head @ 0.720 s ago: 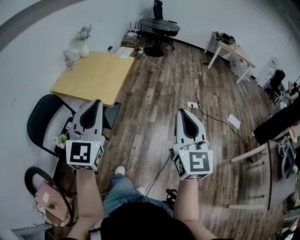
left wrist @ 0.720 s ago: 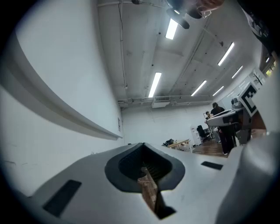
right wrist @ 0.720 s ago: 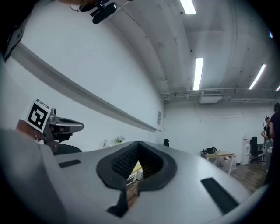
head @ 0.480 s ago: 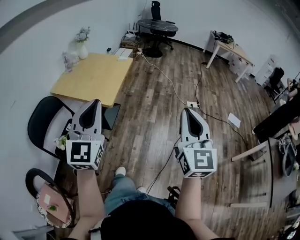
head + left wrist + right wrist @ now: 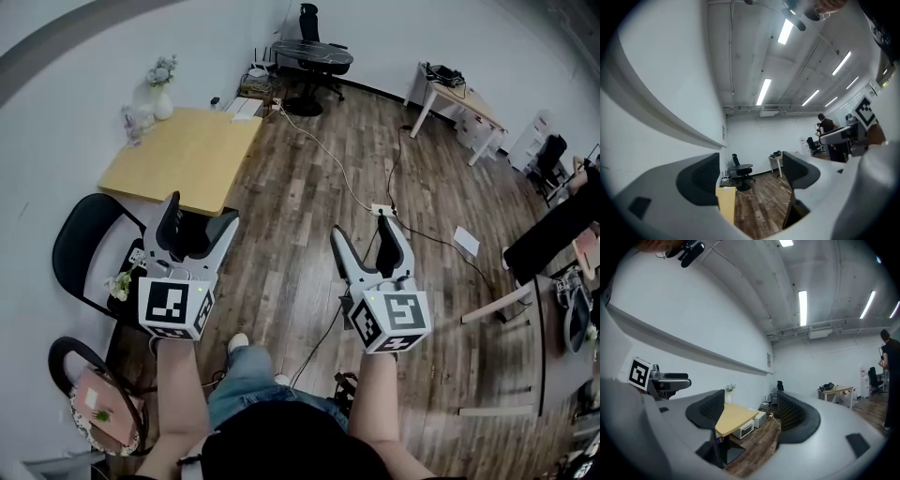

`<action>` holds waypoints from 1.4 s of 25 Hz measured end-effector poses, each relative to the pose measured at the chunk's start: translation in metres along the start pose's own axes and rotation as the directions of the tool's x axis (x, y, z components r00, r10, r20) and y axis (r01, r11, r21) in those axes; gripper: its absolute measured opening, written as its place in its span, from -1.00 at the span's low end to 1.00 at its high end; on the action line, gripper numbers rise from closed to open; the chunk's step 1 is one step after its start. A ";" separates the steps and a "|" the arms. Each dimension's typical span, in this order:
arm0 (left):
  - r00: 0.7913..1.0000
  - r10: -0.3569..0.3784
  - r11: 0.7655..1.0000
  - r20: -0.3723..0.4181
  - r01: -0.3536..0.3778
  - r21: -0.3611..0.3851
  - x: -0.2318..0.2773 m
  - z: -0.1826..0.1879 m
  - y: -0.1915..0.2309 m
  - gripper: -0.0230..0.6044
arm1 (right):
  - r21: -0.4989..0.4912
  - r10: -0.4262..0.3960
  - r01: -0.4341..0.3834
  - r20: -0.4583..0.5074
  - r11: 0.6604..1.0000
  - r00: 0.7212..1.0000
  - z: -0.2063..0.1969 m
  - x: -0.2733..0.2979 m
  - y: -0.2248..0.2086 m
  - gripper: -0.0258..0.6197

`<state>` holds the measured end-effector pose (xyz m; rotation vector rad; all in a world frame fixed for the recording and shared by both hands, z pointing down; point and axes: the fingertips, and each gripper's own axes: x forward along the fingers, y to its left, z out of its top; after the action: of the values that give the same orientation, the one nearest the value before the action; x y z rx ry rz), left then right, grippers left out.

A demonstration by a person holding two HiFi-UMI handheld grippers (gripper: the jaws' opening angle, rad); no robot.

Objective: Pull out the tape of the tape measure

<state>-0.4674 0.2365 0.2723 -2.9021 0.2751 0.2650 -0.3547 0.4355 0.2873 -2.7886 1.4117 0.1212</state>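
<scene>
both claws are held in free air above the wooden floor [image 5: 309, 178], and nothing is touched by either. the left gripper [image 5: 202, 214] is seen with its jaws spread wide, and only the room is shown in the gap between them; the right gripper [image 5: 362, 230] is likewise spread wide, with nothing pinched. the tape measure cannot be made out in any view. in the head view a light wooden table [image 5: 183, 150] is shown ahead of the left gripper, with a vase of flowers [image 5: 162, 92] on it by the wall, a black chair [image 5: 80, 246] beside it, and a power strip [image 5: 380, 209] on its cable ahead of the right gripper. the ceiling lights [image 5: 764, 91] and a standing person [image 5: 826, 125] far off are shown only in the gripper views; a white oven-like box [image 5: 743, 428] on the floor under the table's edge is made plain only in the right gripper view, where the left gripper is also seen at the left
</scene>
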 end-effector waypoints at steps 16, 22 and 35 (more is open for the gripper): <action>0.985 0.137 0.987 -0.100 -0.145 -0.072 0.068 -0.043 0.044 0.33 | -0.015 -0.013 0.013 -0.040 1.000 0.999 -0.018 0.059 -0.040 0.13; 0.984 0.131 0.984 -0.117 -0.144 -0.108 0.138 -0.068 0.072 0.33 | -0.031 -0.024 0.022 -0.057 0.999 0.998 -0.016 0.122 -0.070 0.13; 0.981 0.123 0.982 -0.152 -0.143 -0.124 0.294 -0.125 0.148 0.33 | -0.041 -0.035 0.030 -0.114 0.999 0.993 -0.034 0.305 -0.114 0.13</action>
<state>-0.1939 0.0175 0.3061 -3.0455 0.4956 0.0992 -0.0813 0.2565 0.2961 -2.8923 1.4001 -0.0129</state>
